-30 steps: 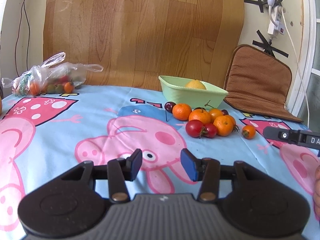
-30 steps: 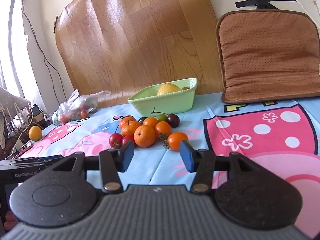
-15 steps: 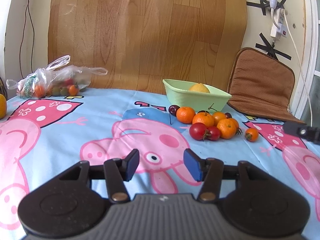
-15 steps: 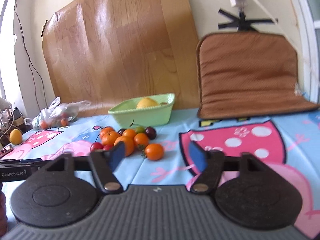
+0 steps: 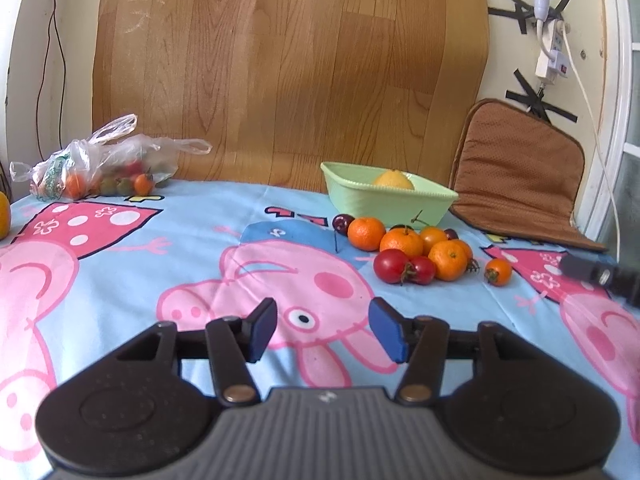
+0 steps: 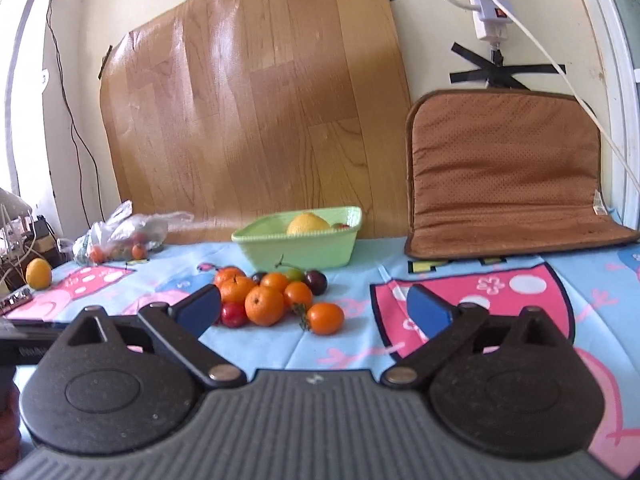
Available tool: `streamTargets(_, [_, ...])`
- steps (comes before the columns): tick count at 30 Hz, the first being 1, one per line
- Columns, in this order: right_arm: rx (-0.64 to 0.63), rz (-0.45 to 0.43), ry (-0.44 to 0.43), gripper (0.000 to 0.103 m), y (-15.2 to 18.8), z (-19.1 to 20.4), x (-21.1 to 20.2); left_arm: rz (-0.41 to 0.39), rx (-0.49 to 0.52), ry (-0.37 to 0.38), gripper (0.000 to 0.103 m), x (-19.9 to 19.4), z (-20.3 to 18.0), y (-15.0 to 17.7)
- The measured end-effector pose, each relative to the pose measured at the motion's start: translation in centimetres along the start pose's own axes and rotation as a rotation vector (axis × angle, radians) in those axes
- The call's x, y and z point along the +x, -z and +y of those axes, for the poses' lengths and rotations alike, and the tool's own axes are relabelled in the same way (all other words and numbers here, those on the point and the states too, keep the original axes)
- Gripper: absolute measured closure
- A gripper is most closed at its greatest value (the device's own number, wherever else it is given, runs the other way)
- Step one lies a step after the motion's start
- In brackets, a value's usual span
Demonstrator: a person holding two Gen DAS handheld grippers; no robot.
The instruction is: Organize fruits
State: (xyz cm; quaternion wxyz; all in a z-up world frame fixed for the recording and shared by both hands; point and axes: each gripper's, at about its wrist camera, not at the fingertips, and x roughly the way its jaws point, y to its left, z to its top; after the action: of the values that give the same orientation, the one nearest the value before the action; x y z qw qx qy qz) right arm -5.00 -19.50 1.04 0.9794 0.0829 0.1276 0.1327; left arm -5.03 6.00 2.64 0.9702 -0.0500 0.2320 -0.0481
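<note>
Here, in the left wrist view, the left gripper (image 5: 323, 330) hangs over a tabletop (image 5: 200, 248) covered in a blue cartoon-pig cloth. Its blue fingers (image 5: 262, 330) stand moderately apart with nothing between them. Ahead and to the right lies a heap of fruit (image 5: 416, 250): small oranges, red tomatoes and dark cherries packed together and touching. One small orange tomato (image 5: 498, 271) sits just beside the heap, apart from it. Behind the heap stands a pale green bowl (image 5: 360, 200) with a yellow fruit inside. A plastic bag of fruit (image 5: 100, 168) lies far off to the left.

In the right wrist view, the right gripper (image 6: 316, 314) faces the same heap (image 6: 264, 294) from nearby. Its fingers (image 6: 200, 312) are spreading wide and are empty; the loose orange tomato (image 6: 326, 318) appears between them but lies further off, untouched. The green bowl (image 6: 300, 250) stands just behind the heap.

The likely risk is in the crowding. Fingers closing on one round fruit could nudge its neighbours and send them rolling across the cloth, perhaps towards the edge. Tomatoes and cherries are soft, so too firm a squeeze may bruise or split them. Smooth round skins may also slip out before reaching the bowl.
</note>
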Motion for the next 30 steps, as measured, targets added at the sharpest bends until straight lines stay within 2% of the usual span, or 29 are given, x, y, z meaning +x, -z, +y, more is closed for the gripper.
streamTargets(3, [0.056, -0.022, 0.028, 0.007, -0.1, -0.7, -0.5, -0.036, -0.022, 0.016, 0.048, -0.6, 0.4, 0.0])
streamTargets(8, [0.099, -0.006, 0.033, 0.008, -0.1, -1.2, -0.2, -0.007, -0.007, 0.021, 0.048, -0.1, 0.2, -0.1])
streamTargets(19, [0.138, -0.026, 0.002, 0.008, 0.0, -1.9, -0.6, -0.002, -0.01, -0.033, 0.047, -0.1, 0.1, 0.0])
streamTargets(30, [0.14, -0.028, -0.008, 0.009, 0.0, -1.8, -0.7, -0.006, -0.015, -0.021, 0.047, -0.2, 0.3, 0.0])
